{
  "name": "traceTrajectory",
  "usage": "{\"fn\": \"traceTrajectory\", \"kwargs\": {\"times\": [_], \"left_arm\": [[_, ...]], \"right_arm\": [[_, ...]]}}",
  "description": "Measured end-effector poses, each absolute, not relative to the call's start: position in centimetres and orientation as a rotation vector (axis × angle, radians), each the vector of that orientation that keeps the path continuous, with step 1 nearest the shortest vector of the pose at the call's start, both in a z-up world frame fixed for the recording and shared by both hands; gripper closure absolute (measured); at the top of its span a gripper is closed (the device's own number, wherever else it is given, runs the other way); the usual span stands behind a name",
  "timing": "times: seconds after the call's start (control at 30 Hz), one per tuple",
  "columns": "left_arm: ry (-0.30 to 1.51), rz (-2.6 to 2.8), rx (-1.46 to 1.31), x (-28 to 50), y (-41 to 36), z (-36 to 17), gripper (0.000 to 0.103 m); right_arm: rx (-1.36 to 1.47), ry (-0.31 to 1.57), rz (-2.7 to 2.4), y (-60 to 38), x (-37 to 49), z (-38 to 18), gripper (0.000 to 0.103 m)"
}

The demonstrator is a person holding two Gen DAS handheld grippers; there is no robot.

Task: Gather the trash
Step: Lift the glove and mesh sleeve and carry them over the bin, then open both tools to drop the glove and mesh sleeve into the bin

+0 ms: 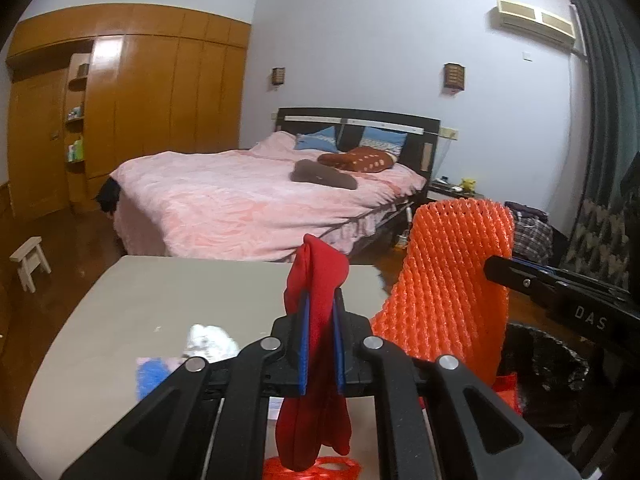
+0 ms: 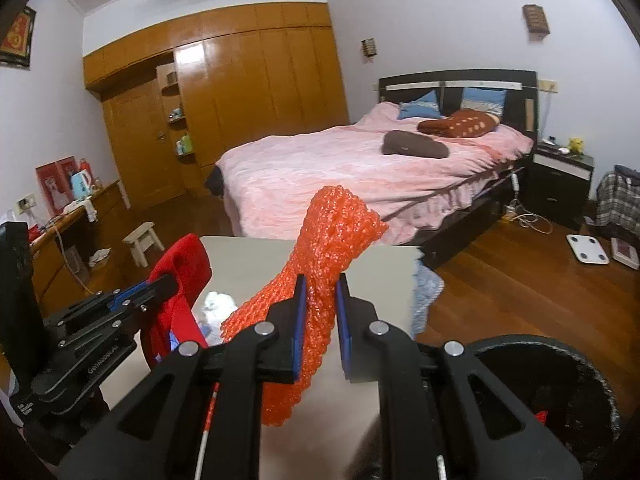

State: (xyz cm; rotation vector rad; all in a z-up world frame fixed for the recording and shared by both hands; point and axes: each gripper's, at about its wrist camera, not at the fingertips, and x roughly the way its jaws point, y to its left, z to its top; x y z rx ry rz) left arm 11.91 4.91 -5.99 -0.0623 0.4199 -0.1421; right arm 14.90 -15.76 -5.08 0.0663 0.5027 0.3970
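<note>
My left gripper (image 1: 320, 304) is shut on a red cloth (image 1: 316, 360) that sticks up above the pads and hangs limp below them, over the grey table (image 1: 160, 304). In the right wrist view the same left gripper (image 2: 168, 280) holds the red cloth (image 2: 180, 272) at the left. My right gripper (image 2: 322, 284) is shut on an orange foam net (image 2: 320, 256), which stands up past the pads and droops down to the left. From the left wrist view that orange net (image 1: 448, 280) hangs at the right beside the right gripper (image 1: 496, 268).
A black-lined bin (image 2: 560, 384) sits low at the right, also as the bin (image 1: 552, 368). Crumpled white paper (image 1: 208, 342) and a blue item (image 1: 152, 374) lie on the table. An orange net piece (image 1: 316, 468) lies below. Beyond stand a pink bed (image 1: 256, 204), a wardrobe (image 1: 152, 100) and a stool (image 1: 30, 260).
</note>
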Motion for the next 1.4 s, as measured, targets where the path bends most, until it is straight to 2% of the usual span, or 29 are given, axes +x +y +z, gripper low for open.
{"fn": "traceTrajectory", "kwargs": {"times": [0.63, 1.3, 1.4], "left_arm": [[0.436, -0.371, -0.052, 12.5, -6.6, -6.2, 0.093], [0.536, -0.545, -0.040, 14.5, -16.3, -9.7, 0.093], [0.553, -0.563, -0.036, 14.5, -16.8, -10.2, 0.087]], "right_arm": [[0.075, 0.522, 0.171, -27.2, 11.5, -6.3, 0.090], [0.089, 0.606, -0.022, -34.7, 9.7, -10.5, 0.088], [0.086, 0.622, -0.039, -34.9, 9.7, -11.1, 0.085]]}}
